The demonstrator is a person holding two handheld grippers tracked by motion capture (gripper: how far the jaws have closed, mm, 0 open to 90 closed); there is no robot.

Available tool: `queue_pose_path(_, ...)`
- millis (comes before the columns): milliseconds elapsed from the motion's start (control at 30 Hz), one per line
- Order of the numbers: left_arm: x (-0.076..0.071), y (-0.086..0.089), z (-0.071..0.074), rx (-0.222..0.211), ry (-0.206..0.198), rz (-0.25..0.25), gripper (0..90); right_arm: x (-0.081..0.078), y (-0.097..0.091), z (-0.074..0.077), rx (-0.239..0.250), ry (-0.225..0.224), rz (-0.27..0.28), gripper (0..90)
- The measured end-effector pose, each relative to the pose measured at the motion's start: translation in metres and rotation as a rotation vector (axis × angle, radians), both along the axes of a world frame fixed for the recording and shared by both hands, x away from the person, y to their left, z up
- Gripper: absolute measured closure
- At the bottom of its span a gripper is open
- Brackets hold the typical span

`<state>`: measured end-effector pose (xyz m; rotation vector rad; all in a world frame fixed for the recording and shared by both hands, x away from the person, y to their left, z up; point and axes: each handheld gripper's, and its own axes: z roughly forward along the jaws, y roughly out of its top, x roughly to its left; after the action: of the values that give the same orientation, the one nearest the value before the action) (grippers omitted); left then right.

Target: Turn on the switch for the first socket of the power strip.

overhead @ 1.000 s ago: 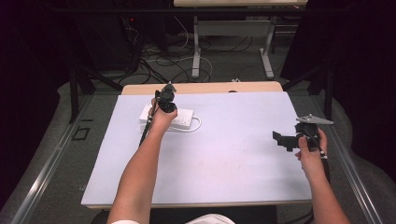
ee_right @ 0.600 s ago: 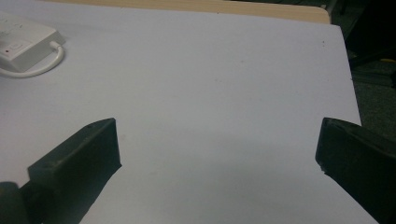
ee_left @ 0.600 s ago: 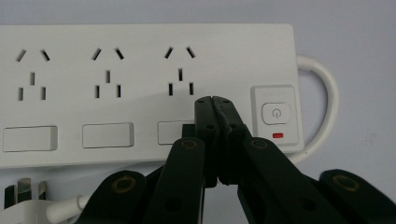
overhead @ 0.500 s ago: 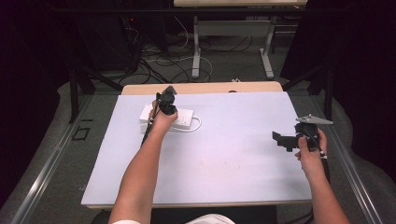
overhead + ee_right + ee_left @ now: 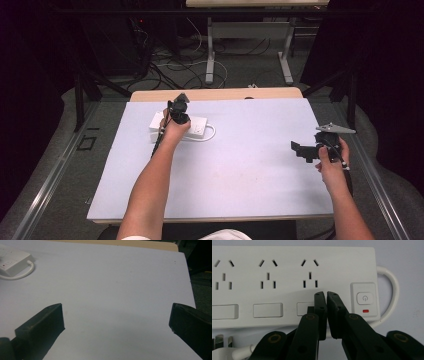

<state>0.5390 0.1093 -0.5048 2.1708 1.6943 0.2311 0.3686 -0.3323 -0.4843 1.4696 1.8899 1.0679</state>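
A white power strip (image 5: 197, 127) lies at the back left of the pale table top (image 5: 240, 170). My left gripper (image 5: 178, 106) hangs just above it. In the left gripper view the strip (image 5: 287, 270) shows several sockets and a power button (image 5: 364, 299) with a red light beneath. The left gripper (image 5: 327, 296) is shut, tips by the third socket; its jaws have just been opening a hair, with nothing between them. My right gripper (image 5: 301, 149) stands open over the table's right edge, far from the strip (image 5: 12, 261); its jaws (image 5: 116, 317) are wide apart and empty.
The strip's white cable (image 5: 212, 134) loops off its right end. A white plug (image 5: 222, 342) lies by the strip's near side. Bare wood (image 5: 220, 94) borders the table at the back. Desk legs and floor cables (image 5: 210, 60) lie beyond.
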Motion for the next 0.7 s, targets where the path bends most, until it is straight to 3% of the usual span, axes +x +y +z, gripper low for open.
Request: queue_pose_path(700, -0.0005, -0.0002, -0.0007, 0.004, -0.002, 0.014, 87.0, 0.0005, 0.0022, -0.0013, -0.001, 0.005, 0.005, 0.0)
